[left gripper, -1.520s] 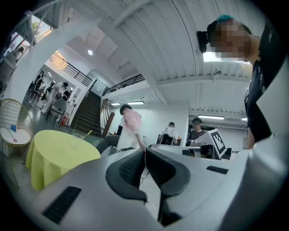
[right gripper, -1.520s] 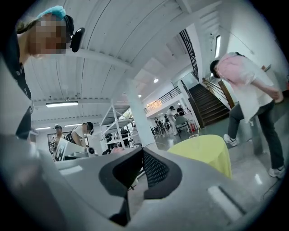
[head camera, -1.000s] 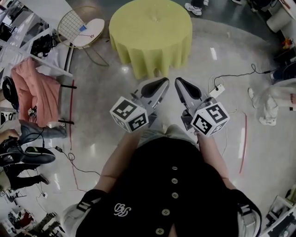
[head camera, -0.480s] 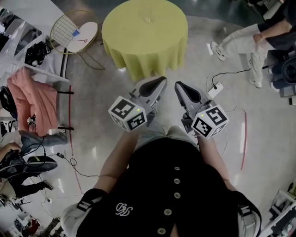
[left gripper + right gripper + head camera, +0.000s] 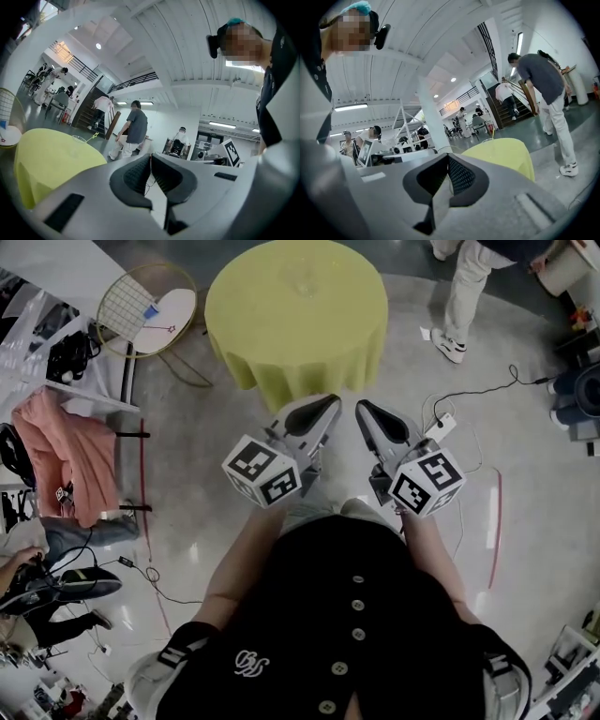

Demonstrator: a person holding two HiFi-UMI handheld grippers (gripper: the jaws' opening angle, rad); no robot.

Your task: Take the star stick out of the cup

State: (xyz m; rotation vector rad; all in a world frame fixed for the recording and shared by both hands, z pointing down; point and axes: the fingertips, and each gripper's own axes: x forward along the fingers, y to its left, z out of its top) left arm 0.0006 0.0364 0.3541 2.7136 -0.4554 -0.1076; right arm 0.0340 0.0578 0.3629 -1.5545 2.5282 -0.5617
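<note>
At 12 o'clock, the clear cup (image 5: 78,139) on the yellow bench (image 5: 295,324) holds the star stick (image 5: 94,136). The left tongs (image 5: 330,407) and right tongs (image 5: 362,409) are closed and empty.

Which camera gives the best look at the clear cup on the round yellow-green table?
The left gripper view: the clear cup shows side-on, with a thin yellow stick leaning out of it. The head view gives only a faint glassy outline from above; the right gripper view a faint rim on the round yellow-green table.

Head view steeply down from above; both gripper views low, forward; yellow table (image 5: 281,329) common to all.
</note>
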